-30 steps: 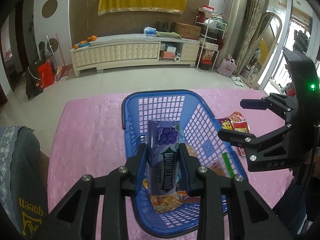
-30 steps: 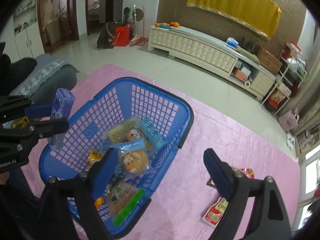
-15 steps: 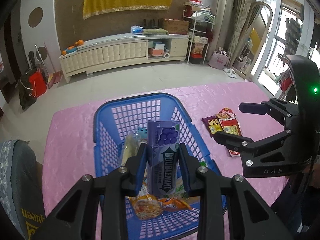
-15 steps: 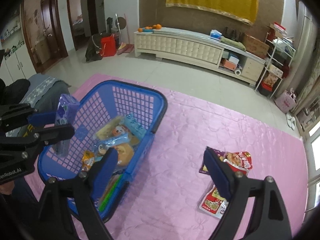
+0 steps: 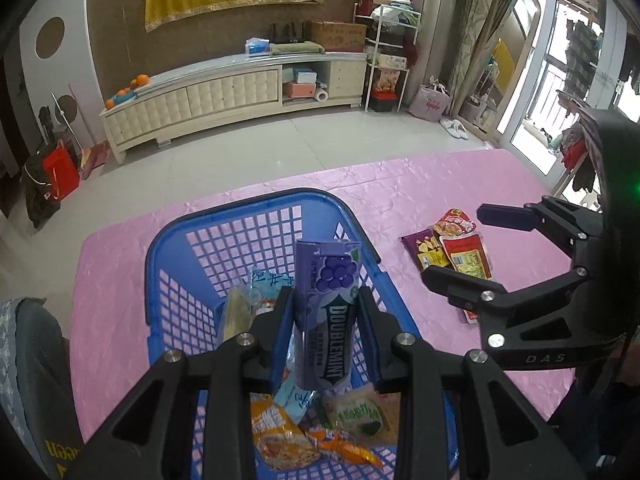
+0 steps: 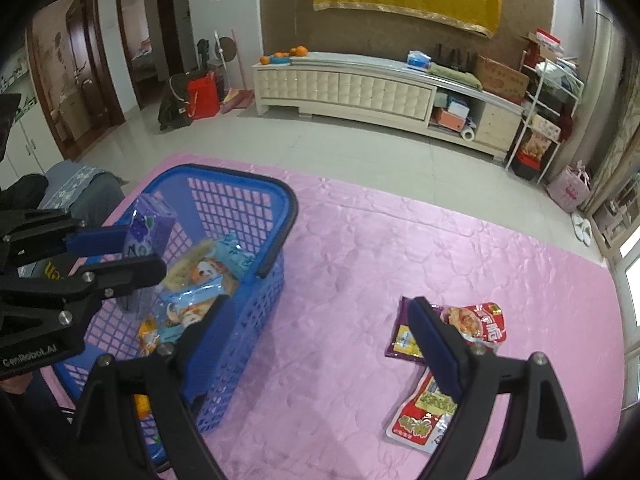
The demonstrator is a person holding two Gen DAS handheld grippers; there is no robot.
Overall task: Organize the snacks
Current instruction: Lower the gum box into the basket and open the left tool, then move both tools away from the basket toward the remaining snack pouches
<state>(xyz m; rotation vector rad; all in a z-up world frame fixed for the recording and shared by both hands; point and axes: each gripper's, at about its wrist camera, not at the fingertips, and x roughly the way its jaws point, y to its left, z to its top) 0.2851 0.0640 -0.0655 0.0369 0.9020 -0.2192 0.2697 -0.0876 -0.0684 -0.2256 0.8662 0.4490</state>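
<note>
While both grippers are hanging over the pink table, the stock is reading as follows.

Left gripper (image 5: 325, 312): closing narrowly on an upright purple gum pack (image 5: 328, 316), its blue pads pressing the pack's two sides; seen from the right wrist view, it is entering from the left edge with the pack in its jaws.
Gum pack: showing a grape picture and the word DOUBLEMINT; standing upright in the grip, over the basket's interior, clear of the snacks beneath.
Right gripper (image 6: 324, 344): standing wide apart, gripping nothing; one finger is sitting in front of the basket's near corner, the other in front of the loose packets.
Basket (image 5: 240, 208): blue plastic lattice, resting on the table toward its left part.
Basket contents (image 5: 304, 436): several wrapped snacks lying in a loose heap, among them an orange packet, a green-labelled pouch and pale blue wrappers.
Loose packets (image 6: 476, 322): a red pouch, a purple pouch and a red-and-green pouch lying flat on the cloth, overlapping one another, well apart from the basket on its right.
Table (image 6: 360, 264): wearing a pink embossed cloth.
Background: a long cream cabinet (image 6: 348, 88) along the far wall, with oranges (image 6: 286, 54) on its left end.
</note>
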